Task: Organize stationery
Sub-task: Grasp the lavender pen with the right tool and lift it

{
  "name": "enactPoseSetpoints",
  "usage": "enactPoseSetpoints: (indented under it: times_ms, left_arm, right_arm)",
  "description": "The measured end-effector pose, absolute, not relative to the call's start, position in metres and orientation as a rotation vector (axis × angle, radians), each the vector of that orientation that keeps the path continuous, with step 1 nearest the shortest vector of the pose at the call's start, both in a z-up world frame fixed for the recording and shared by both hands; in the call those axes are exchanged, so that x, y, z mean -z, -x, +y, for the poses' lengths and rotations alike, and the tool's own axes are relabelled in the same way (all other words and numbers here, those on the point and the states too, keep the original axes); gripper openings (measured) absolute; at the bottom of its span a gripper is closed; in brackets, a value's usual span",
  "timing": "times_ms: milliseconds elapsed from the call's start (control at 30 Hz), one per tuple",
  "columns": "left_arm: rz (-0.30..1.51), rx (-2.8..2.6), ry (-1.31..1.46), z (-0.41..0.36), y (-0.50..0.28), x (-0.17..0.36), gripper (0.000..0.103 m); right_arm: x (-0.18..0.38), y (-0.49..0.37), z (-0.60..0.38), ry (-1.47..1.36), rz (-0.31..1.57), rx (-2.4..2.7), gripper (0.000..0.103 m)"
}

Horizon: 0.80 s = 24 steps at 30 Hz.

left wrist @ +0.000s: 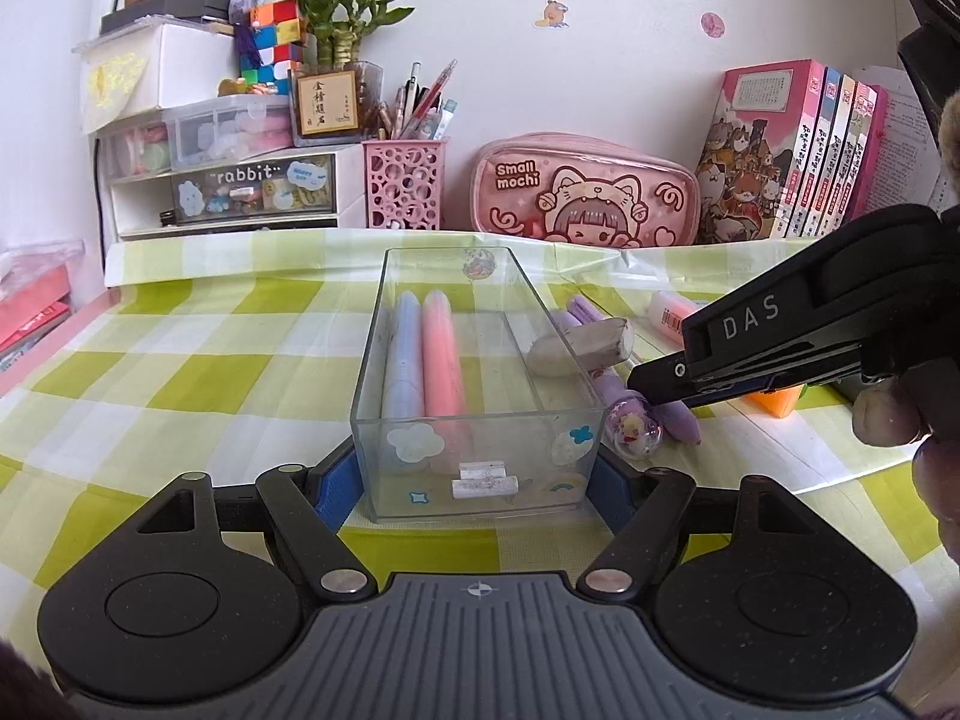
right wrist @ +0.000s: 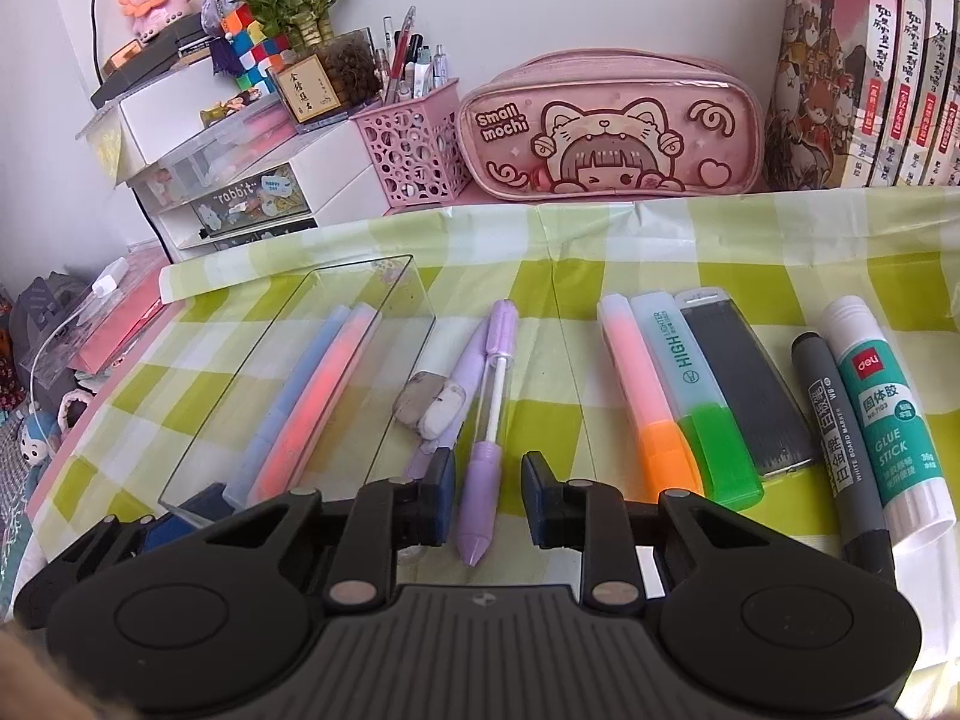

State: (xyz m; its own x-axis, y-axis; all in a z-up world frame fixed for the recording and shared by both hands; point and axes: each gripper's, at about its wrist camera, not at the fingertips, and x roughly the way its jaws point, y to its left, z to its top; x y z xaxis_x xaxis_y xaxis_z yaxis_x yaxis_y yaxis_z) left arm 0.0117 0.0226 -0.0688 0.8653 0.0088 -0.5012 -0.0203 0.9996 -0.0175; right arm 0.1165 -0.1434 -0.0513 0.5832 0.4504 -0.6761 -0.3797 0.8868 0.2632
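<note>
The left hand-held gripper [left wrist: 477, 474] pinches the near end of the clear box [left wrist: 480, 384], its blue pads pressed against both side walls, steadying it on the bench [left wrist: 180, 360]. Inside the box lie a blue pen [left wrist: 403, 360] and a pink pen [left wrist: 441, 360] side by side. The right hand-held gripper [right wrist: 486, 498] hovers with its jaws spread on either side of the purple pen [right wrist: 483, 462], which lies just beside the box; the pads do not yet touch it. A worn eraser [right wrist: 429, 408] rests against this pen and a second pale purple pen [right wrist: 462, 384] lies under it. Farther right sit the orange highlighter [right wrist: 648, 396], green highlighter [right wrist: 702, 402], lead case [right wrist: 744, 384], marker [right wrist: 840, 438] and glue stick [right wrist: 882, 414]. The likely trouble: closing the jaws may catch the second pen too, or lifting may drag the eraser along. The round barrel could also roll or swing from an end grip, and the right gripper's left pad sits near the box wall and could knock it.
</note>
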Motion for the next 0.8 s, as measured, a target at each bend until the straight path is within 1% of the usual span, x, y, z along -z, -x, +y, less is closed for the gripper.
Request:
enactPoseSetpoints:
  times_ms: [33,67,433,767,800]
  left_arm:
    - [0.525,-0.015,0.024,0.023,-0.012,0.069,0.074]
    - [0.525,-0.017,0.023,0.023,-0.012,0.069,0.074]
    - [0.520,-0.021,0.013,0.021,-0.011,0.070,0.074]
    - [0.521,-0.021,0.001,0.020,-0.011,0.069,0.074]
    - [0.521,-0.021,0.001,0.020,-0.011,0.069,0.074]
  right_arm:
    - [0.051,-0.116,-0.143,-0.082,0.810,-0.481,0.023]
    - [0.051,-0.116,-0.144,-0.078,0.810,-0.474,0.022]
    - [0.039,-0.121,-0.142,0.006,0.807,-0.473,0.021]
    - [0.048,-0.145,-0.112,0.119,0.827,-0.454,0.022]
    - [0.048,-0.147,-0.111,0.118,0.832,-0.452,0.020]
